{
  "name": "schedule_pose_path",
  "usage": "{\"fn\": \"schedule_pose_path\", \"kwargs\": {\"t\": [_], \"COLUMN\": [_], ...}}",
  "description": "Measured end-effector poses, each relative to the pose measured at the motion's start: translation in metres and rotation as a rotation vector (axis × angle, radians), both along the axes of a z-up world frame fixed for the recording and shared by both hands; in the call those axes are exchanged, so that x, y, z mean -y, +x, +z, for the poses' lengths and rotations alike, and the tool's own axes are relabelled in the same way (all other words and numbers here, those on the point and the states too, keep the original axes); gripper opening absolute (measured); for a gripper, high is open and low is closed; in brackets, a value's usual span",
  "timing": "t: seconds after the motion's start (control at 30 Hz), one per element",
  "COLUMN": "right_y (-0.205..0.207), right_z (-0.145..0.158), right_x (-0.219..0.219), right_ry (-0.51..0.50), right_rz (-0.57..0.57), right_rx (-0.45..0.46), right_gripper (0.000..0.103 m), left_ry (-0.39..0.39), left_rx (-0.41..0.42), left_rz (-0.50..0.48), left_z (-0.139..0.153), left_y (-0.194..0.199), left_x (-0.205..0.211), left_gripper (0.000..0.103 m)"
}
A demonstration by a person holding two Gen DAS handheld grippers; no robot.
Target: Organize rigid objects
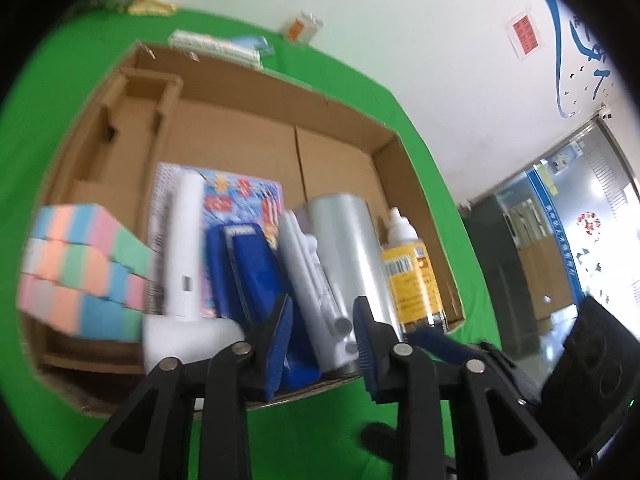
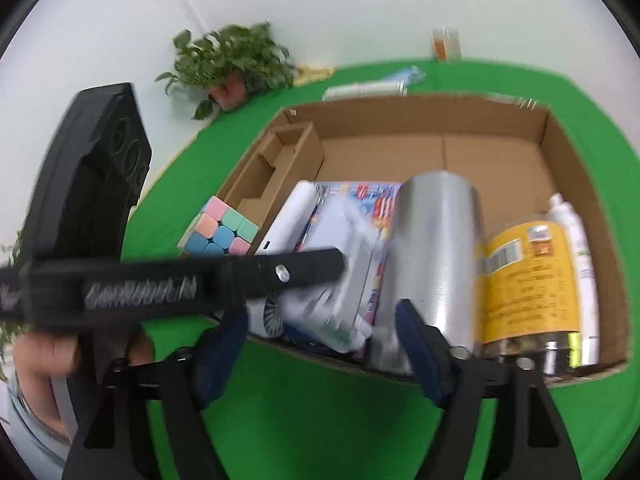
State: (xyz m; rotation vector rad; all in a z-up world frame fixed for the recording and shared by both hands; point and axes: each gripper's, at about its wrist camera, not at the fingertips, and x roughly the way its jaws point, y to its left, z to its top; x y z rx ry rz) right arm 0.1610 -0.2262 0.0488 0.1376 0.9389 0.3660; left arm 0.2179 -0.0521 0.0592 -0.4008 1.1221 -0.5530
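The shiny silver metal cylinder point(image 2: 432, 248) lies in the near part of the open brown cardboard box point(image 2: 552, 148) on the green desk point(image 2: 320, 420), its long axis running from the near wall toward the far one. Beside it lies a yellow-labelled bottle point(image 2: 528, 280) with a barcode; its print is too blurred to read. The right hand-held gripper point(image 2: 320, 344) stands wide and empty; the left hand-held gripper point(image 1: 324, 344) is narrower, gripping nothing.
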Motion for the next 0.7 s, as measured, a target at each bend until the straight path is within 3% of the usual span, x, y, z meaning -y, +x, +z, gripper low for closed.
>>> {"fn": "schedule_pose_path", "kwargs": {"t": [0.07,0.13,0.23,0.33,0.63,0.67,0.7], "right_y": [-0.021,-0.037,-0.064,-0.078,-0.101,-0.106,-0.109], "right_z": [0.005,0.006,-0.003,-0.016,-0.028,-0.027,-0.026], "right_x": [0.007,0.011,0.014,0.015,0.045,0.047,0.051], "right_ry": [-0.04,-0.075,-0.183,-0.277,-0.253,-0.254,-0.252], "right_rz": [-0.023,-0.045,-0.083,-0.109,-0.195,-0.199,-0.197], "right_rx": [0.071,0.111,0.193,0.219,0.2,0.211,0.218], "right_gripper": [0.093,0.093,0.095,0.095,0.095,0.092,0.081], "left_ry": [0.05,0.135,0.285,0.421,0.467,0.476,0.478], "left_rx": [0.067,0.192,0.401,0.509,0.429,0.427,0.431], "left_rz": [0.041,0.125,0.183,0.229,0.266,0.263,0.264], "left_z": [0.01,0.025,0.038,0.039,0.015,0.013,0.012], "left_y": [-0.012,-0.035,-0.076,-0.111,-0.147,-0.148,-0.149], "left_x": [-0.008,-0.016,-0.01,0.002,0.021,0.025,0.026], "left_gripper": [0.065,0.08,0.081,0.082,0.082,0.081,0.081]}}
